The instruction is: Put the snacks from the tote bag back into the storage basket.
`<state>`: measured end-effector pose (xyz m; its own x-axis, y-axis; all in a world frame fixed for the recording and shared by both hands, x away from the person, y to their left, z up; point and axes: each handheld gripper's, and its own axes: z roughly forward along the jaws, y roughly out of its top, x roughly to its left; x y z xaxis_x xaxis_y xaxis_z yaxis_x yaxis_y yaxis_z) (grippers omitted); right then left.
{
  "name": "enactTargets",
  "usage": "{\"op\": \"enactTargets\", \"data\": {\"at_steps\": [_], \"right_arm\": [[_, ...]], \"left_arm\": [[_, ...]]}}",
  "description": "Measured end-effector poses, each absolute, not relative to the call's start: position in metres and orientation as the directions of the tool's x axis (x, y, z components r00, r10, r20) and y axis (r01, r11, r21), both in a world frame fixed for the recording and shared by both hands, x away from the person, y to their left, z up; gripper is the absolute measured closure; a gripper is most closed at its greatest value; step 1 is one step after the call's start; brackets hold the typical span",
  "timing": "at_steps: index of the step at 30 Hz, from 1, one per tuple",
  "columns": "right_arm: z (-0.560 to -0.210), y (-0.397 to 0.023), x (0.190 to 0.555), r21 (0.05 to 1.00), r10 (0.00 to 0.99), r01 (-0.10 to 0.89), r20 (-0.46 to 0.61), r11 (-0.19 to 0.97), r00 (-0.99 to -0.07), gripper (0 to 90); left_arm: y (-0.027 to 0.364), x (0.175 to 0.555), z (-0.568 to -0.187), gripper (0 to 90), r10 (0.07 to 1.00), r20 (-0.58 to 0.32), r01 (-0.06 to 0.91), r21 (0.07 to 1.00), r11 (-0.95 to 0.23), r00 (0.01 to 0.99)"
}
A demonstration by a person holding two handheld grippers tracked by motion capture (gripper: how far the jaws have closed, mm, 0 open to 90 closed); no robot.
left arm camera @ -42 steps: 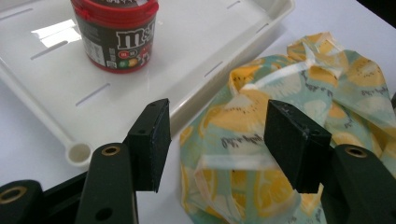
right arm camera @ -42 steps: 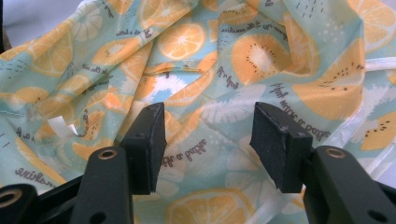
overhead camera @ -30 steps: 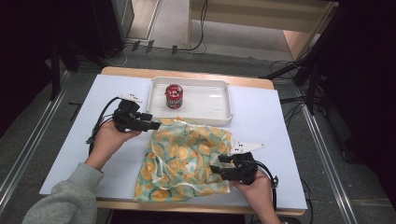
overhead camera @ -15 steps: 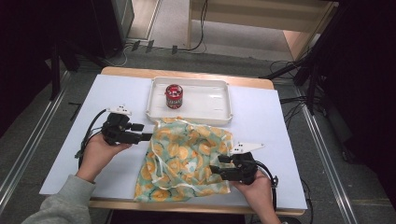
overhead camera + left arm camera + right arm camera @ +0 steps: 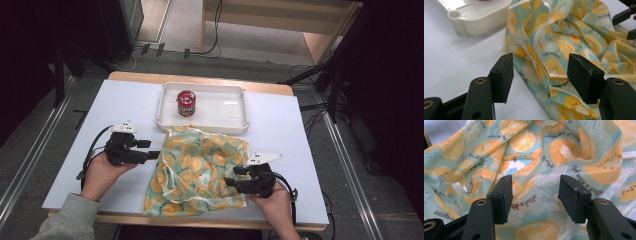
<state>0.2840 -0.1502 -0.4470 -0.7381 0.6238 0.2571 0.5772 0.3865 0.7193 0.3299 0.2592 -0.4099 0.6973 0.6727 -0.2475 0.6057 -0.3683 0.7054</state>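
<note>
Two grippers are working a fruit-print bag [image 5: 200, 172] lying on the table [image 5: 125, 107] before the tray [image 5: 235, 102]: left gripper [image 5: 152, 150] at its left edge, right gripper [image 5: 231, 180] over its lower right, both with jaws standing apart.

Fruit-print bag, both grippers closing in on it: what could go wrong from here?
1. The bag lies crumpled; the left gripper, jaws open at its edge, may pinch several folds instead of one layer.
2. Its white drawstring loops loosely and could snag a jaw.
3. The bag touches the tray; a pull might nudge it and the red can.
</note>
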Motion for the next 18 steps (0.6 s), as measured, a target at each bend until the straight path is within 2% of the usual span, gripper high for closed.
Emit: {"op": "enactTargets", "data": {"at_steps": [18], "right_arm": [[-0.447, -0.151, 0.284, 0.717, 0.624, 0.58, 0.26, 0.386, -0.737, 45.6]], "left_arm": [[0.268, 0.333, -0.421, 36.8, 0.682, -0.26, 0.62, 0.7, -0.355, 0.684]]}}
